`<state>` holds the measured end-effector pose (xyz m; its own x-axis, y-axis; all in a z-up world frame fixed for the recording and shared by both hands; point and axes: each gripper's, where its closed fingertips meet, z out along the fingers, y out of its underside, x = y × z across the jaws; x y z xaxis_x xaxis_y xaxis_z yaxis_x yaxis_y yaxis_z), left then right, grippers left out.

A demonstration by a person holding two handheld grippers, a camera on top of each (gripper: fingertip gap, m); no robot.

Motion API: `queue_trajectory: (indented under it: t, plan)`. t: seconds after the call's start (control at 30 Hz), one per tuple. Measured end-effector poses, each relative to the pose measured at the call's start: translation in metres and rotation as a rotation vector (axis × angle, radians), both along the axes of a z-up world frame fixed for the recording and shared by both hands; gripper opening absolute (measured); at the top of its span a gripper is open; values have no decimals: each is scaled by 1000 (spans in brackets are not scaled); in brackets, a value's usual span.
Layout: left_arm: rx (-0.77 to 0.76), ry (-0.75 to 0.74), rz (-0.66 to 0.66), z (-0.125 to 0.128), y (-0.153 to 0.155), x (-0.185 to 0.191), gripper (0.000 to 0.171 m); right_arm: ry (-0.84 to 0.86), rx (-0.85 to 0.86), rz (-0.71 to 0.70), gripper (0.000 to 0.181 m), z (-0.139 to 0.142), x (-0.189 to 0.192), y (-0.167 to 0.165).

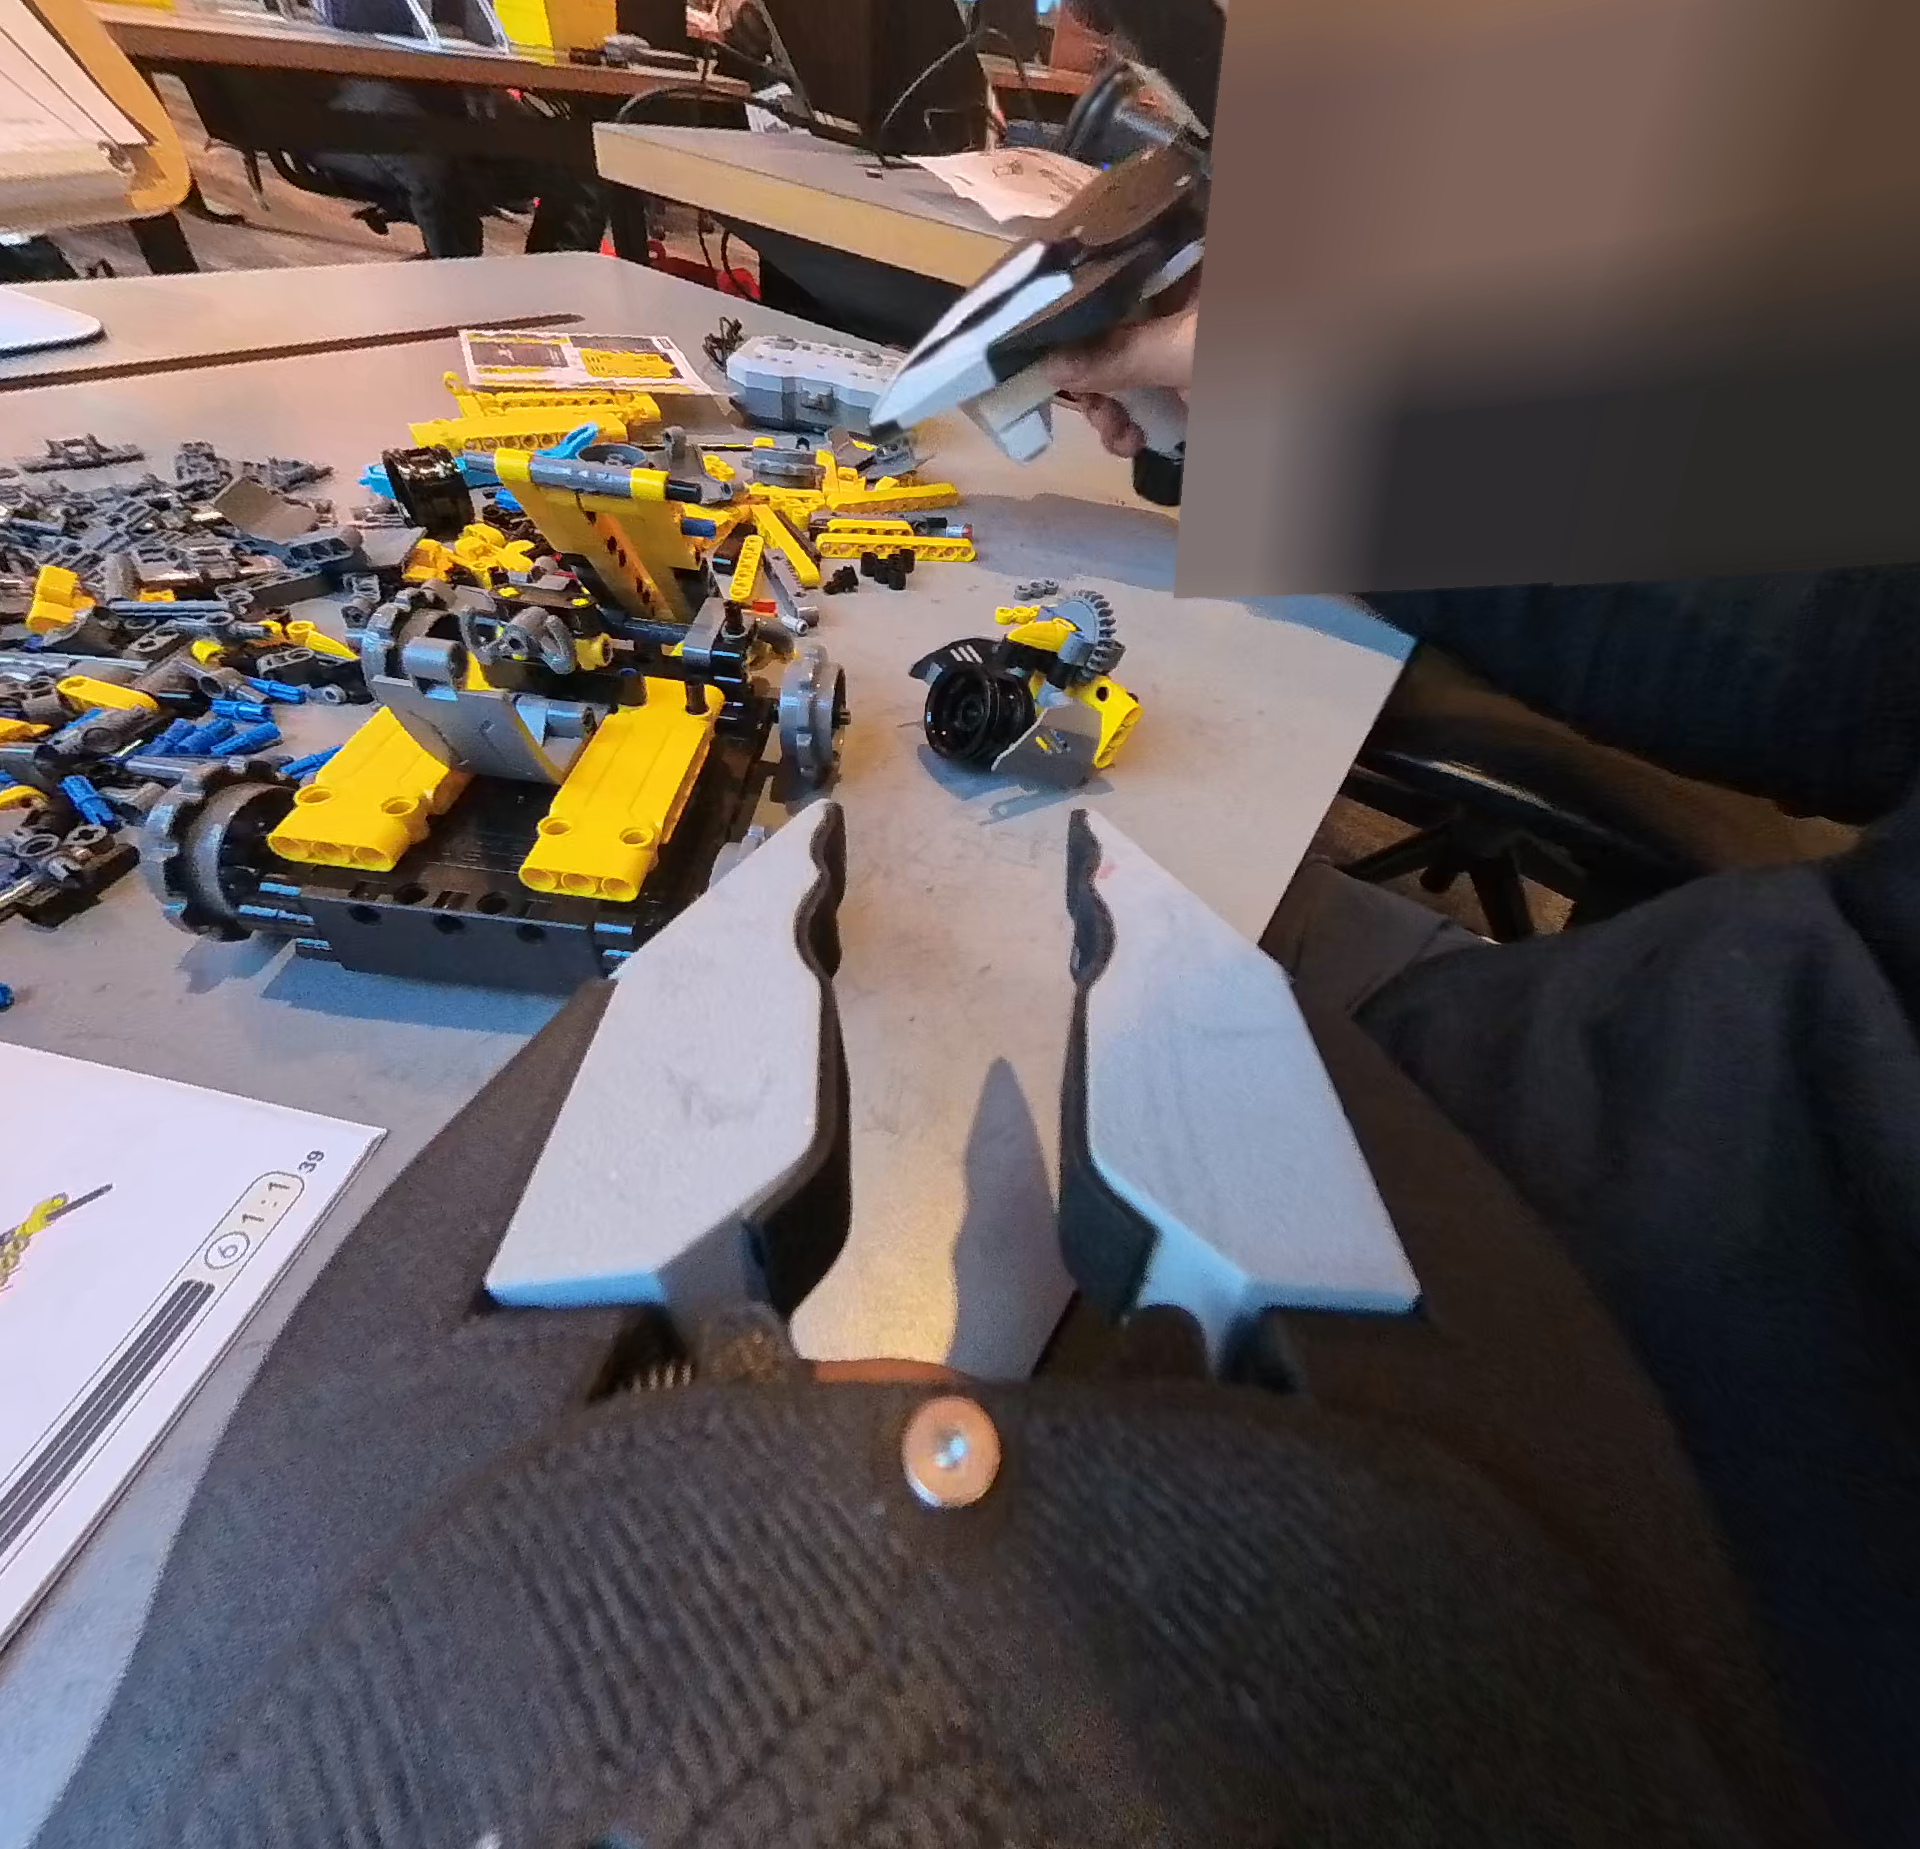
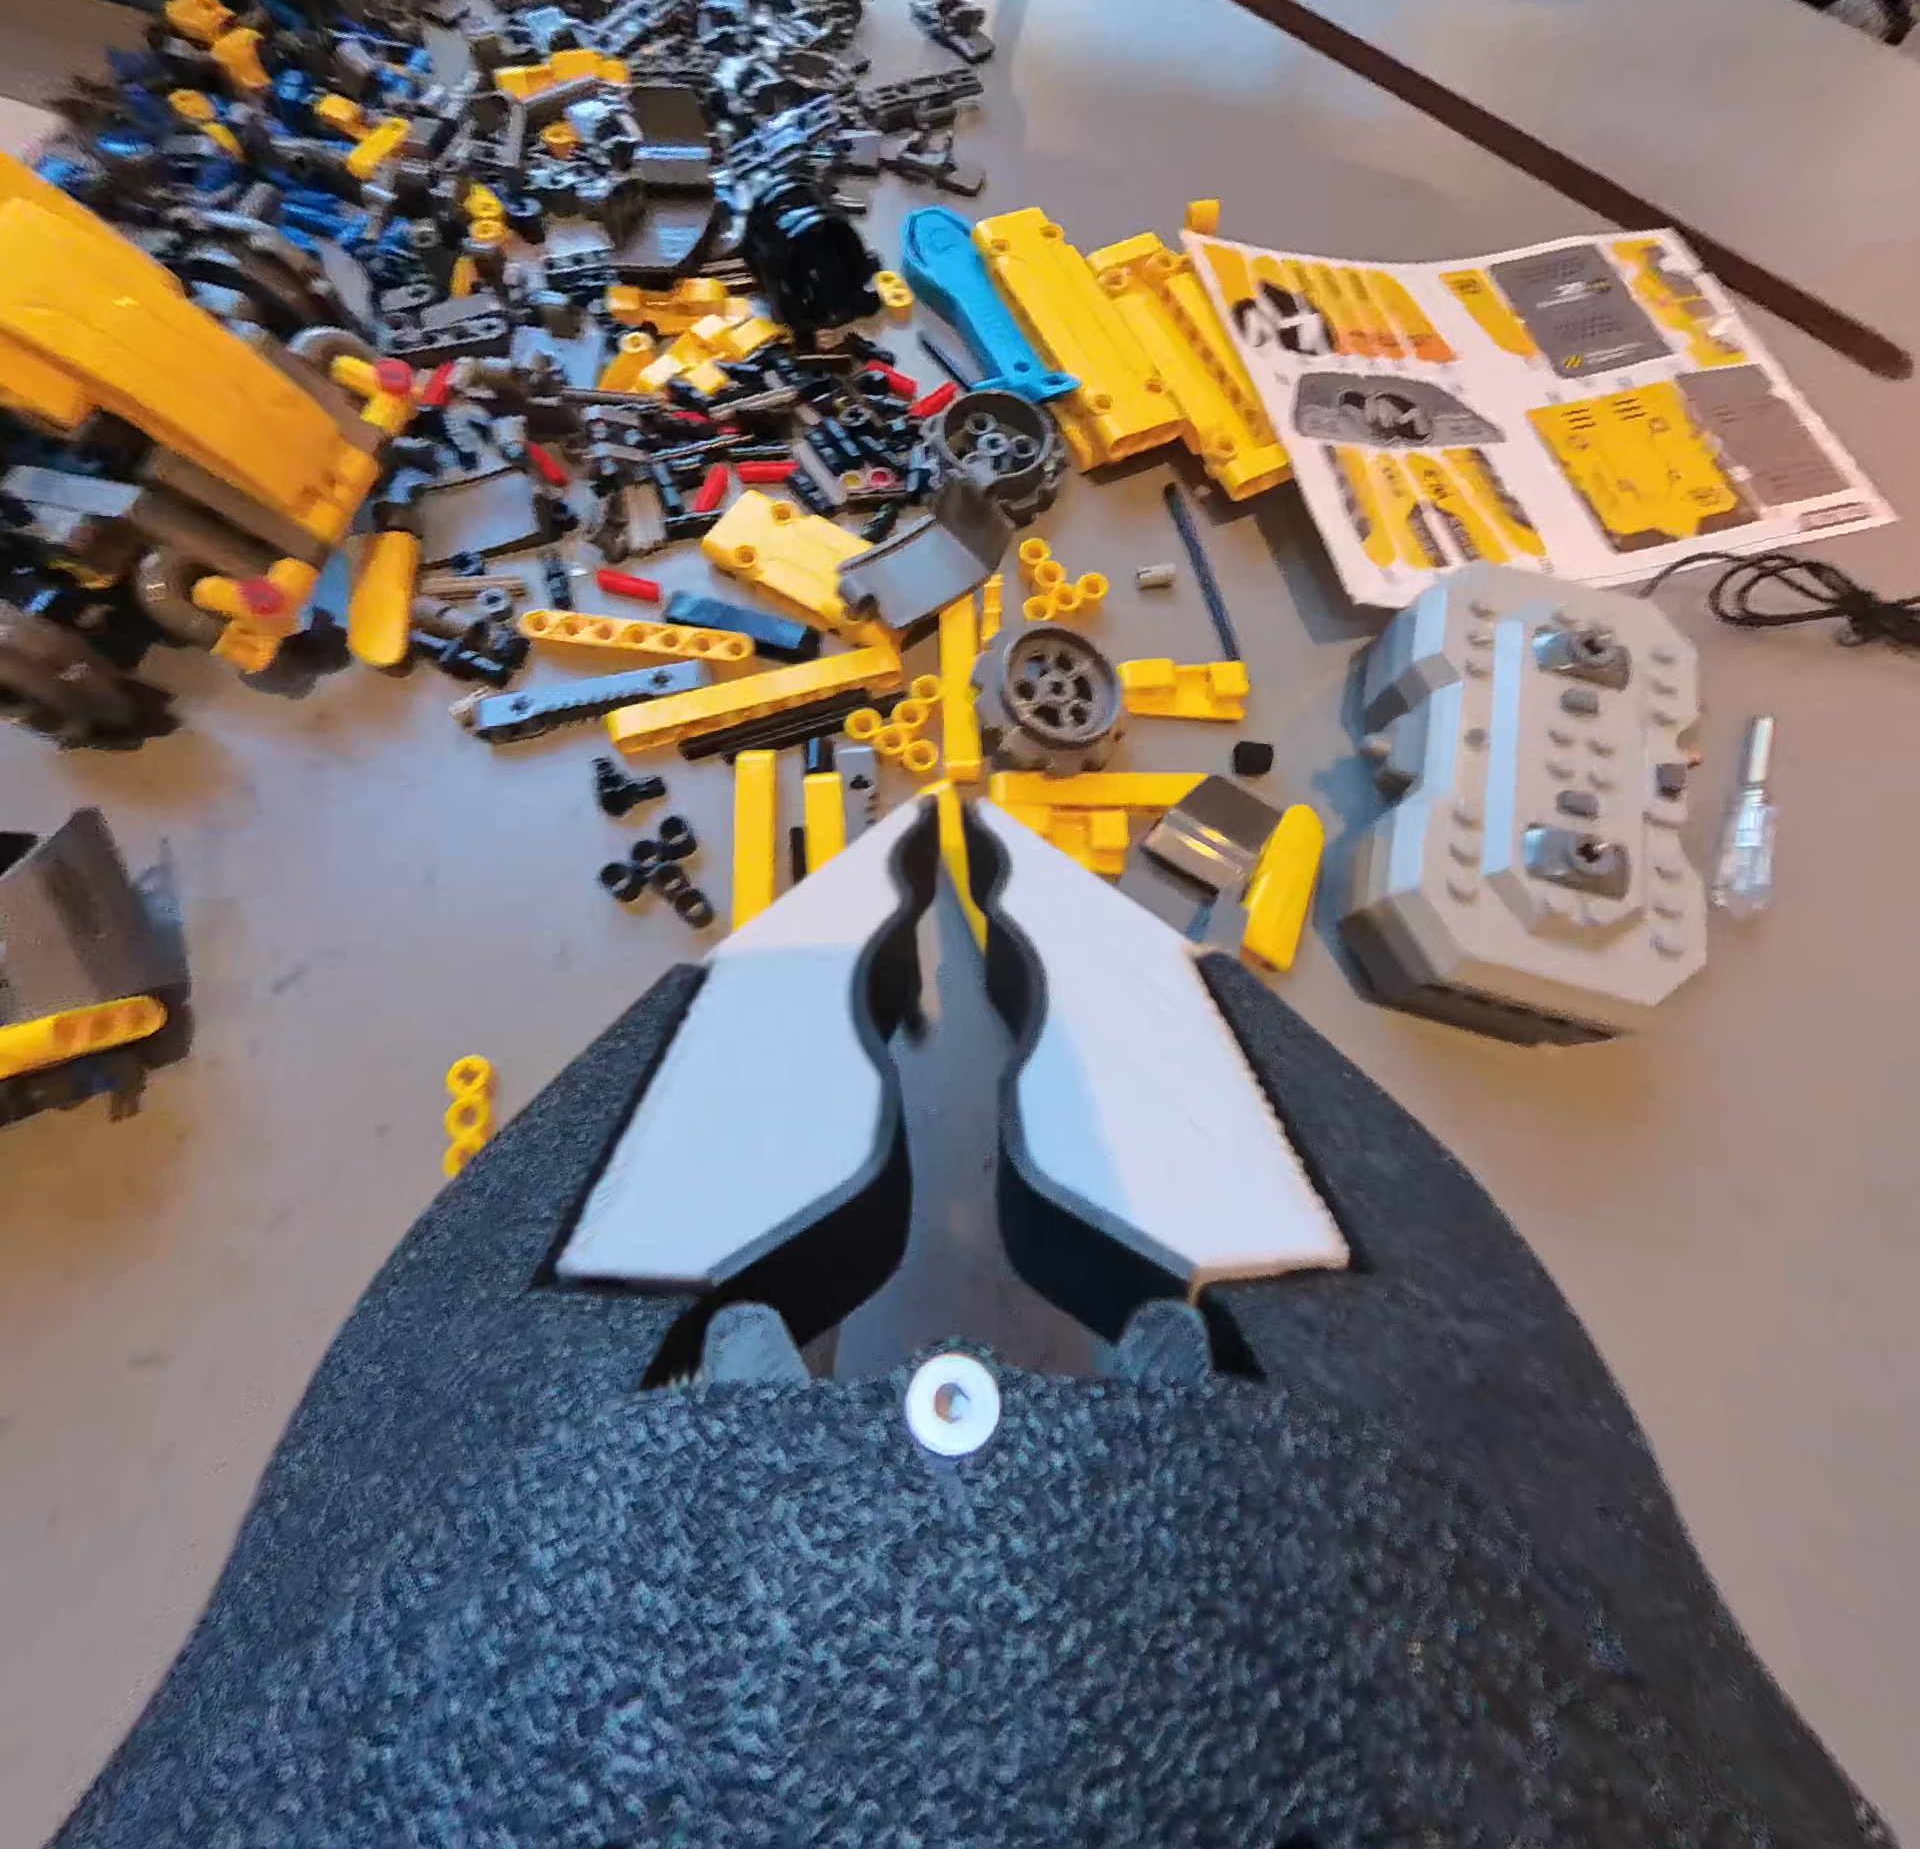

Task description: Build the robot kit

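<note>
1. Grey table [image 1: 966, 573] fills both views, strewn with building pieces; desks and chairs stand behind.
2. We see our left gripper [image 1: 956, 843] spread wide and empty over bare table near the edge. The half-built yellow and black vehicle [image 1: 499, 760] is just to its left, and a small wheel assembly [image 1: 1023, 698] is just ahead.
3. Our right gripper [image 2: 951, 843] is pinched almost closed on a thin yellow beam [image 2: 958, 864]. This beam sits at the near edge of the loose pile [image 2: 623, 345], close to the grey battery box [image 2: 1527, 802].
4. We judge the hold slight: only the very tips bite the beam. A squarer bite with the beam deeper between the fingers would be steadier. We cannot tell if it is clear of the table.
5. Counted: two grippers, one vehicle, one wheel assembly, one battery box, one sticker sheet [image 2: 1538, 397], one blue tool [image 2: 977, 313], one booklet [image 1: 156, 1280], two grey toothed wheels [image 2: 1060, 698].
6. Loose pieces are too many to count.
</note>
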<state>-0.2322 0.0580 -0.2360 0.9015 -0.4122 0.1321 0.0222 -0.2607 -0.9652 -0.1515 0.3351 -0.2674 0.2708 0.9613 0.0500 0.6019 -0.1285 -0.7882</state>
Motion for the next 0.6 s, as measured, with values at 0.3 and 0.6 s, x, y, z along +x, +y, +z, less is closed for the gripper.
queue_trajectory:
  t: [0.3, 0.6]
  plan:
    - [-1, -30, -14, 2, -1, 0, 40, 98, 53, -186, 1, 18, -18, 57]
    - [-7, -66, 7, 3, 2, -4, 40, 125, 67, -87, 4, 16, -45, 52]
